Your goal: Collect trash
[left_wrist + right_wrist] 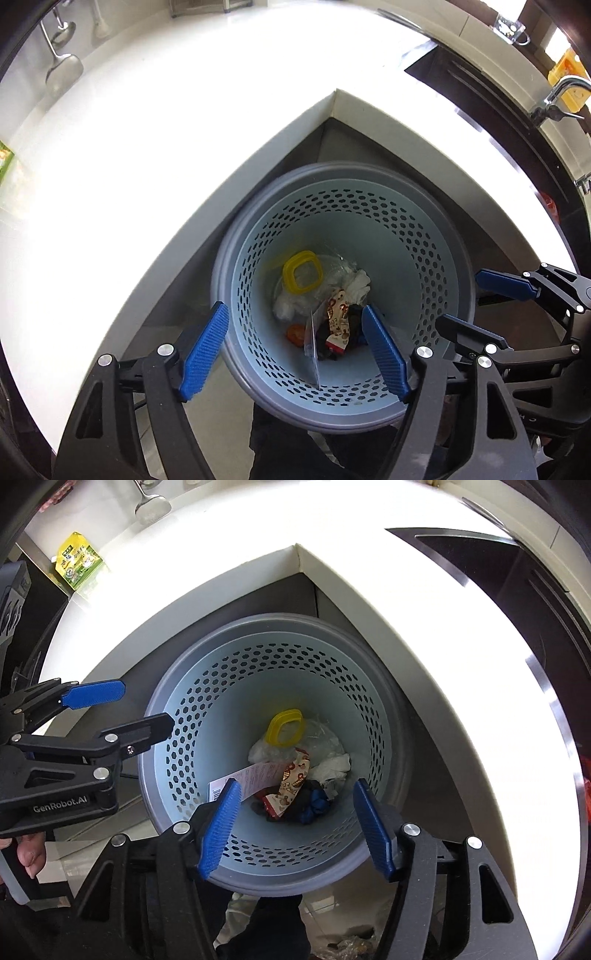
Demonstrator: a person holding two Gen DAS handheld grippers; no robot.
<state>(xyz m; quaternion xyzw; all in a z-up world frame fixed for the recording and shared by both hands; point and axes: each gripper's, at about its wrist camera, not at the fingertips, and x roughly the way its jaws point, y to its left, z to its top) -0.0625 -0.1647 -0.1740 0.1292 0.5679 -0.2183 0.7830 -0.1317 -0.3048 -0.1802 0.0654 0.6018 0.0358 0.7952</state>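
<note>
"GenRobot.AI" in pale letters on the black left tool (122, 709) body.

A home kitchen is shown. A white worktop (155, 155) is seen wrapping round an inner corner in an L shape, with pale cabinet fronts below it. Metal ladles (61, 68) are hung against the wall behind the worktop, and a chrome tap (557, 96) is seen at the right edge of the left wrist view, beside a dark recessed area with ridges that may be a sink or a drainer; which cannot be told. A green and yellow food packet (78, 559) is stood at the far end of the worktop. A perforated pale blue waste bin (369, 716), holding wrappers and tissues, is placed on the floor in the corner.
</note>
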